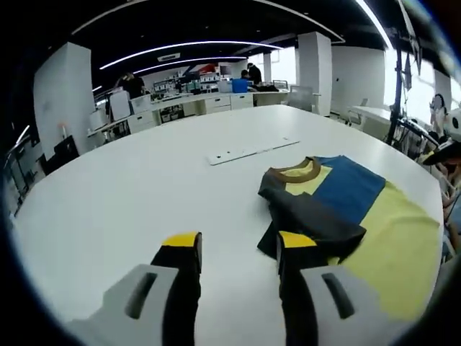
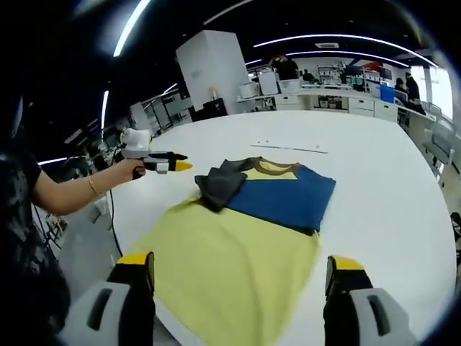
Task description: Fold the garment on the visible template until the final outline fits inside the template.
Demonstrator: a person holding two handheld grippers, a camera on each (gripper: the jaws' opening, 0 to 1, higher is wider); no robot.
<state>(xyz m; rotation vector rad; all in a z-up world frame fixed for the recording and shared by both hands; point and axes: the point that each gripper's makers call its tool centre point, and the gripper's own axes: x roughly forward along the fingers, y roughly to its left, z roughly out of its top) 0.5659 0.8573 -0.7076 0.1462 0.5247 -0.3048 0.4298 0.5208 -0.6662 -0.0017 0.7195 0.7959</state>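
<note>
My left gripper [image 1: 238, 252] stands with jaws apart over the white table [image 1: 130, 194], the garment [image 1: 346, 216] just beyond its right jaw. My right gripper [image 2: 241, 270], jaws wide and empty, looks across the garment's yellow body, and this view alone catches my hand [image 2: 135, 168] holding the left gripper.

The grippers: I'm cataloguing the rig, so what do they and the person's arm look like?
Each gripper has two black jaws with yellow tips on light grey mounts with a dark slot; see the left gripper and the right gripper. Seen in the right gripper view, the left gripper has a white body. The person's hand has a thin bracelet at the wrist, and a dark short sleeve shows.
</note>
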